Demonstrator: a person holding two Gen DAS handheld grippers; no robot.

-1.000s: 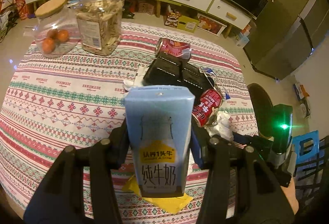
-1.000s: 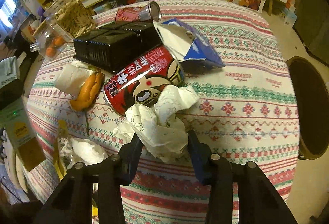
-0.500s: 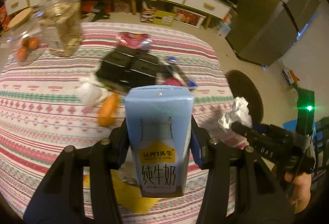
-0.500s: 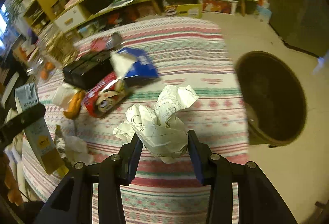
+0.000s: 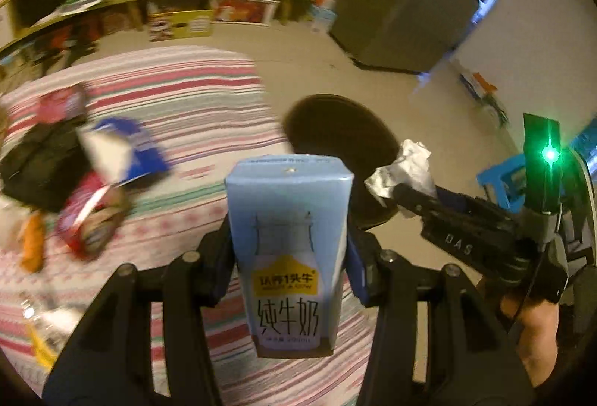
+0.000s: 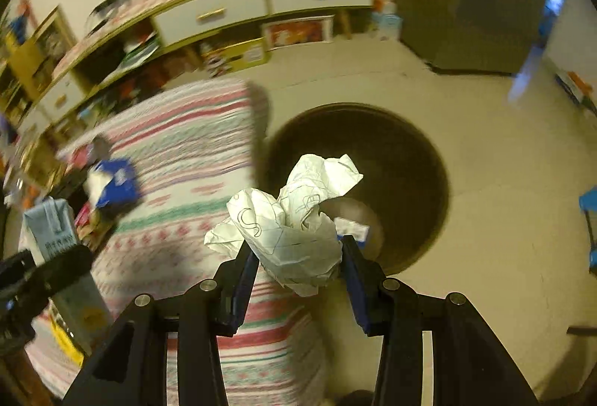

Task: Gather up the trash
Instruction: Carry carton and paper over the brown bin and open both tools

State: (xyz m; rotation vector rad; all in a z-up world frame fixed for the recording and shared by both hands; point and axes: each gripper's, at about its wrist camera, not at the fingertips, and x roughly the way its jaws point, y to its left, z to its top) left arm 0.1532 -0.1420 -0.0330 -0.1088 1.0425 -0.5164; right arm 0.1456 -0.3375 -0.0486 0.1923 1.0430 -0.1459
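Note:
My left gripper (image 5: 289,242) is shut on a pale blue milk carton (image 5: 289,234), held upright above the table's right edge. The carton (image 6: 52,230) also shows at the left of the right wrist view. A crumpled white paper ball (image 6: 294,227) sits clamped in my right gripper (image 6: 298,257), which hangs over the rim of the dark round bin (image 6: 410,160) on the floor. In the left wrist view the bin (image 5: 343,137) lies just beyond the carton, and the paper ball (image 5: 406,163) sticks out of the right gripper (image 5: 418,189) beside it.
The table with the striped cloth (image 5: 179,85) still carries a black tray (image 5: 33,163), a blue wrapper (image 5: 123,145), a red can (image 5: 89,216) and an orange peel (image 5: 31,245). A low white cabinet (image 6: 261,3) lines the far wall. A blue stool (image 5: 500,178) stands at the right.
Both grippers have swung right from over the table toward the bin, each keeping its load. The bin now sits close under the paper ball.

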